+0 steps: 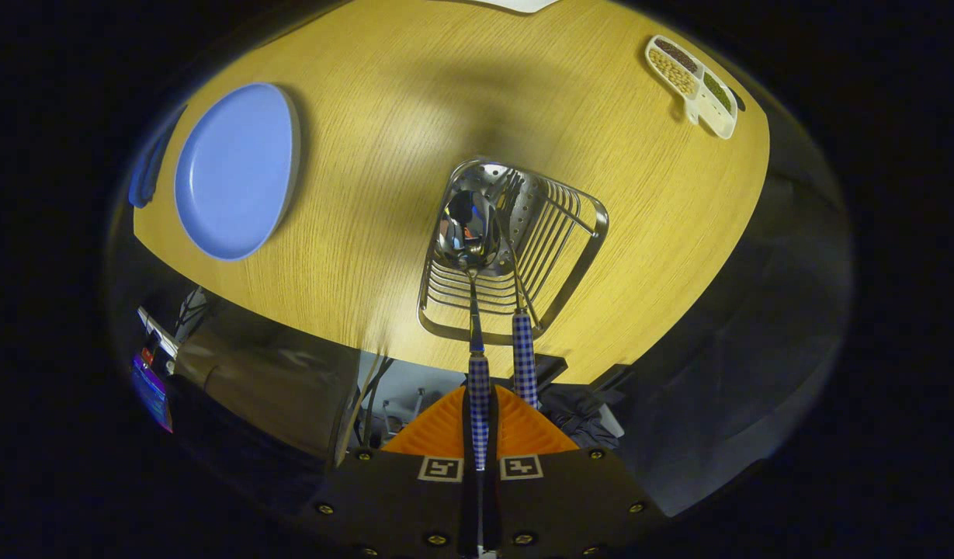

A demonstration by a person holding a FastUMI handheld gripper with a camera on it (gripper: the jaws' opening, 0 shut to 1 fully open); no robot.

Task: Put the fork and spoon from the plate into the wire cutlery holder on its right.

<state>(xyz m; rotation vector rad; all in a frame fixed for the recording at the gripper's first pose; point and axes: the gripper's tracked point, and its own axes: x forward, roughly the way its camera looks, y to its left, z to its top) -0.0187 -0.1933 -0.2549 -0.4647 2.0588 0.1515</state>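
I look straight down on the wire cutlery holder [593,233], which stands on the wooden table [383,116]. My gripper [478,435] is shut on the checked handle of the spoon [467,229]. The spoon's shiny bowl hangs over the holder's mouth, pointing down; how deep it reaches I cannot tell. The fork [524,357] stands inside the holder, tines down, with its checked handle rising just right of the spoon's handle. Left of the holder lies the blue plate [236,171], with nothing on it.
A white divided dish [690,74] with beans and seeds sits at the table's far right. The table's near edge runs just under the holder, with boxes, cables and dark cloth on the floor below it.
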